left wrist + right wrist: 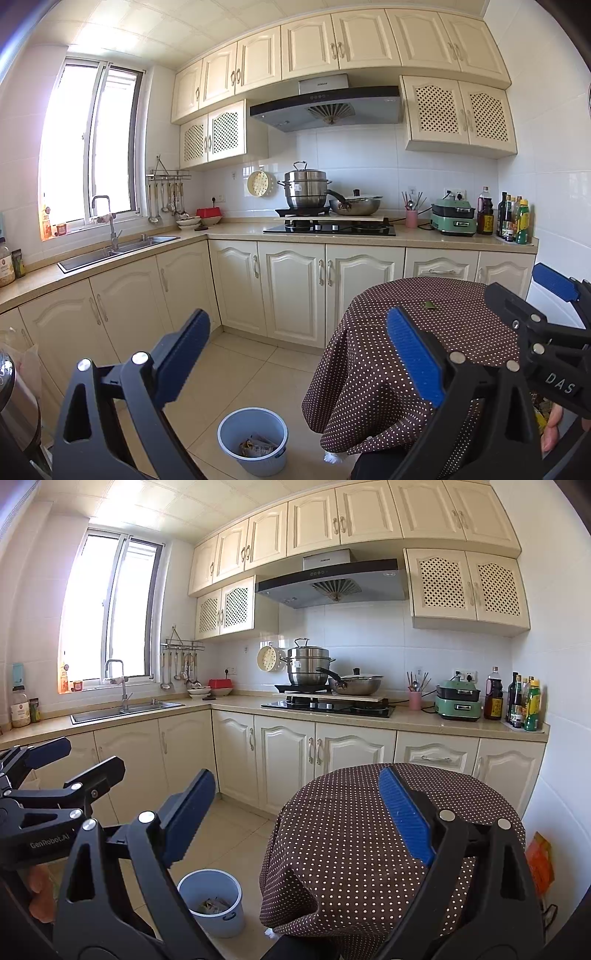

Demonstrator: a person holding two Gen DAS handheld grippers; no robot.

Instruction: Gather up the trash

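Note:
A small green scrap (pixel 429 305) lies on the round table with a brown polka-dot cloth (pixel 373 354), far side of the top. A pale blue bin (pixel 252 439) with crumpled wrappers inside stands on the floor left of the table; it also shows in the right wrist view (pixel 210 901). My left gripper (pixel 295 354) is open and empty, held above the floor and the table's left edge. My right gripper (pixel 295 812) is open and empty over the table (pixel 351 834). The right gripper also shows at the right edge of the left wrist view (pixel 546 302). The scrap is hidden in the right wrist view.
Cream base cabinets (pixel 295 291) and a counter run behind, with a sink (pixel 118 251), a hob with pots (pixel 328 225), a green cooker (pixel 453 219) and bottles (pixel 513 221). A metal can (pixel 14 406) stands at the far left. An orange bag (pixel 539 860) hangs right of the table.

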